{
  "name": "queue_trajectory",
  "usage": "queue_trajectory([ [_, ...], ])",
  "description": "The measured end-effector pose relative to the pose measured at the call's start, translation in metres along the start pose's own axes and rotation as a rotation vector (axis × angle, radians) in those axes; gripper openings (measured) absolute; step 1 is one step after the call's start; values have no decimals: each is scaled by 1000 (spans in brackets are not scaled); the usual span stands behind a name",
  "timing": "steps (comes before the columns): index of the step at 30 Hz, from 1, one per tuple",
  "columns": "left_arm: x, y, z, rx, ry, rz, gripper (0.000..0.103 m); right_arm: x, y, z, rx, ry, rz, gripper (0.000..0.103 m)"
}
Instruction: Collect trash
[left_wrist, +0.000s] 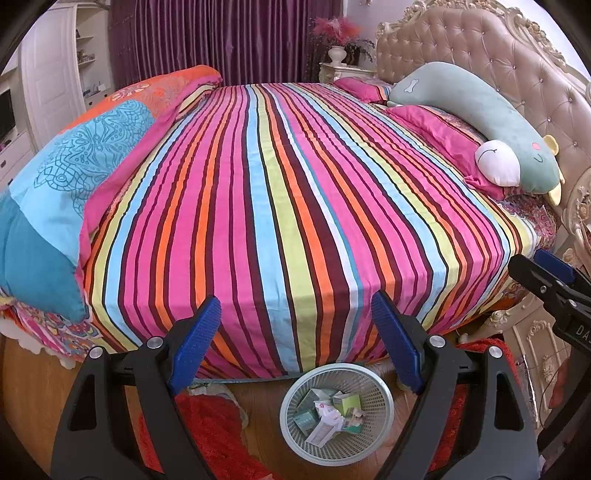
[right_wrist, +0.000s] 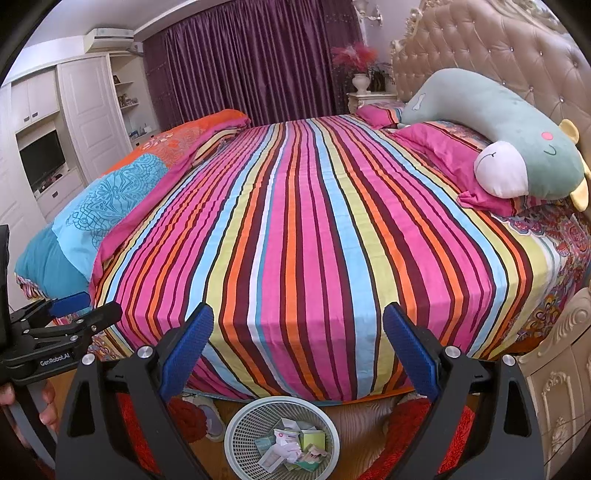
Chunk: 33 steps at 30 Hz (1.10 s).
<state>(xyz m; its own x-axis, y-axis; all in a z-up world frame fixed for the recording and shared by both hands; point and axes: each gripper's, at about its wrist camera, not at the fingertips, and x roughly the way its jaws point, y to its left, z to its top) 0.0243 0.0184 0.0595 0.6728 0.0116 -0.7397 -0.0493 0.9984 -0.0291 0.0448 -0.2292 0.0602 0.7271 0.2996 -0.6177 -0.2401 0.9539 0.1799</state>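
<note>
The pale round plastic mesh wastebasket (left_wrist: 334, 413) stands on the wooden floor (left_wrist: 33, 387) just in front of the bed's near edge, and it serves as the marker for everything else. Inside it lie the crumpled papers and small cardboard boxes (left_wrist: 327, 411) that make up the trash. Above and to either side of the wastebasket, the left gripper (left_wrist: 295, 339) hangs with its blue-padded jaws spread apart and nothing between them; the right gripper (right_wrist: 297, 350) hangs likewise, jaws wide and empty. A red shaggy rug (left_wrist: 212, 424) lies left of the wastebasket. Beyond the wastebasket stretches the bed's brightly striped sheet (left_wrist: 280, 192). Farther back and right rests a long teal plush pillow (left_wrist: 480, 118), against the tufted beige headboard (left_wrist: 480, 48), with purple curtains (left_wrist: 229, 37) farthest.
</note>
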Motion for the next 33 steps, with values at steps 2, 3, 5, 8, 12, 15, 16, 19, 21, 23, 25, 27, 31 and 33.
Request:
queue_trajectory([
  [2, 1, 1, 0, 0, 3, 4, 81, 0, 0, 0, 1, 1, 0, 89],
  [3, 2, 1, 0, 2, 5, 9, 81, 0, -1, 0, 0, 1, 1, 89],
  [5, 3, 1, -1, 6, 7, 16, 81, 0, -1, 0, -4, 2, -2, 89],
  [8, 4, 0, -2, 11, 7, 23, 81, 1, -1, 0, -8, 7, -3, 89],
  [12, 5, 1, -3, 13, 10, 22, 81, 0, -2, 1, -10, 6, -3, 89],
  [15, 5, 1, -3, 12, 11, 20, 81, 1, -2, 0, -7, 9, -3, 89],
  [16, 5, 1, -3, 11, 11, 18, 81, 1, -2, 0, -7, 9, -3, 89],
  [19, 7, 4, -3, 6, 15, 14, 81, 1, -2, 1, -7, 11, -3, 89],
  [21, 8, 5, -3, 3, 17, 13, 81, 1, -2, 1, -8, 12, -2, 89],
  [23, 8, 6, -3, 3, 20, 14, 81, 1, -2, 1, -9, 11, -2, 89],
  [25, 9, 7, -3, 4, 22, 14, 81, 2, -2, 2, -10, 12, -1, 89],
  [27, 9, 7, -3, 3, 22, 14, 81, 1, -2, 2, -11, 12, -2, 89],
  [31, 10, 7, -4, 2, 26, 12, 81, 2, -1, 2, -11, 13, -4, 89],
  [33, 10, 8, -4, 1, 29, 11, 81, 2, -1, 2, -10, 13, -1, 89],
])
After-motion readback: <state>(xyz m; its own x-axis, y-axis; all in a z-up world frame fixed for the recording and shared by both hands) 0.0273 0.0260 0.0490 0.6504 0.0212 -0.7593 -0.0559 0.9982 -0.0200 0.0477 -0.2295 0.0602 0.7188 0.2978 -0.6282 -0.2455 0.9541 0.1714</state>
